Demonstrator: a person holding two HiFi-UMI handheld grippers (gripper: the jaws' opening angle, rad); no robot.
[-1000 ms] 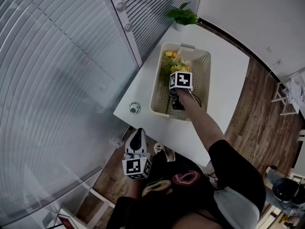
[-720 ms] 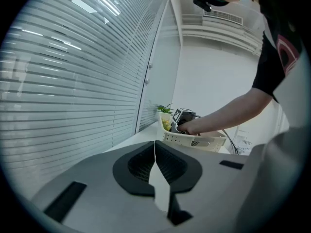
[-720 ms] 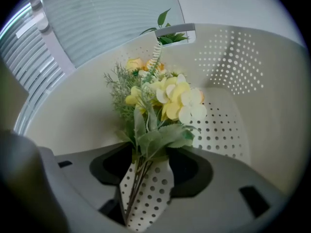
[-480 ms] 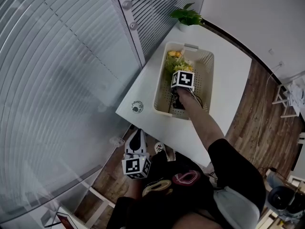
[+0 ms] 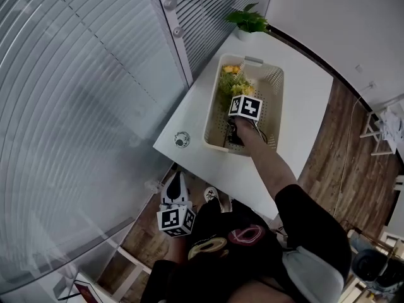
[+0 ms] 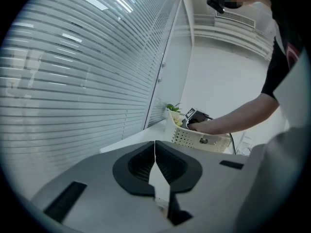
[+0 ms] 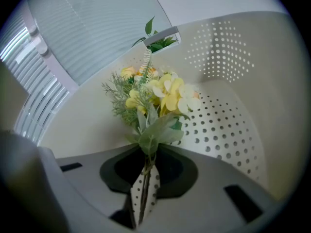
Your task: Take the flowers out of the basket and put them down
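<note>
Progress is at the very first step: the bunch of yellow and cream flowers (image 7: 160, 93) lies inside the perforated cream plastic basket (image 5: 276, 93) on the white bench (image 5: 303, 112). The right hand-held gripper (image 7: 148, 161) reaches into the basket and is closing its jaws, with the green stems looking pinched between them. Lifting out and setting down remain. Low beside the bench, the left hand-held gripper (image 6: 154, 154) has its jaws pressed together on nothing.
</note>
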